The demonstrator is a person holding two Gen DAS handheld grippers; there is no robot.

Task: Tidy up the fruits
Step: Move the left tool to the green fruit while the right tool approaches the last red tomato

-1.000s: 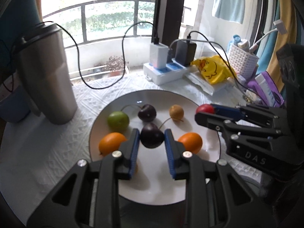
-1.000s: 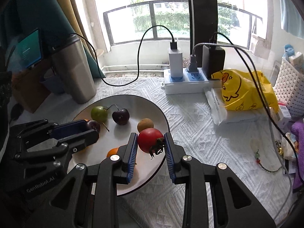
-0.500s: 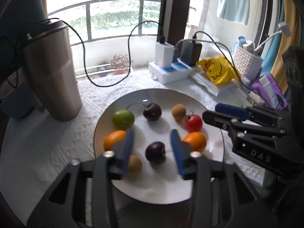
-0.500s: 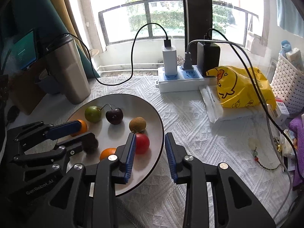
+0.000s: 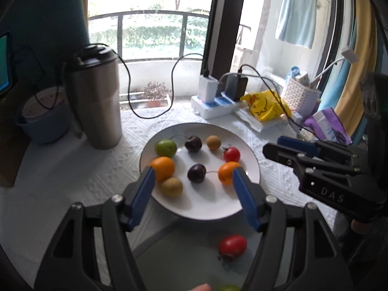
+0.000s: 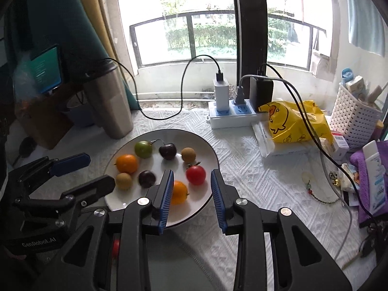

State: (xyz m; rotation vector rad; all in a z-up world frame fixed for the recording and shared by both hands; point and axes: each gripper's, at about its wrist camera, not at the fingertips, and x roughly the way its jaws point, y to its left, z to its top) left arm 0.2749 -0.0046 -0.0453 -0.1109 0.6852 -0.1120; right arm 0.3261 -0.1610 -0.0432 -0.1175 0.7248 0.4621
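Note:
A white plate (image 5: 211, 208) (image 6: 206, 150) holds several small fruits: a green one (image 5: 165, 147), two dark cherries (image 5: 193, 143) (image 5: 196, 173), two oranges (image 5: 162, 168) (image 5: 226, 171), two brown ones (image 5: 213, 142) (image 5: 171, 187) and a red tomato (image 5: 231, 154) (image 6: 196, 175). My left gripper (image 5: 194, 173) is open and empty above the plate's near side. My right gripper (image 6: 191, 173) is open and empty, raised over the plate's near right edge; it also shows in the left wrist view (image 5: 288, 146). A second red tomato (image 5: 232, 245) lies on a grey plate (image 5: 181, 254) nearer me.
A steel tumbler (image 5: 94, 99) stands left of the white plate, with a blue bowl (image 5: 41, 126) behind it. A power strip with chargers (image 5: 215, 101), a yellow bag (image 5: 264, 106) and a white basket (image 5: 300, 97) lie at the back right. A white cloth (image 6: 254, 169) covers the table.
Both grippers opened and drew back upward. The left let go of the dark cherry and the right let go of the red tomato; both fruits now rest on the white plate.

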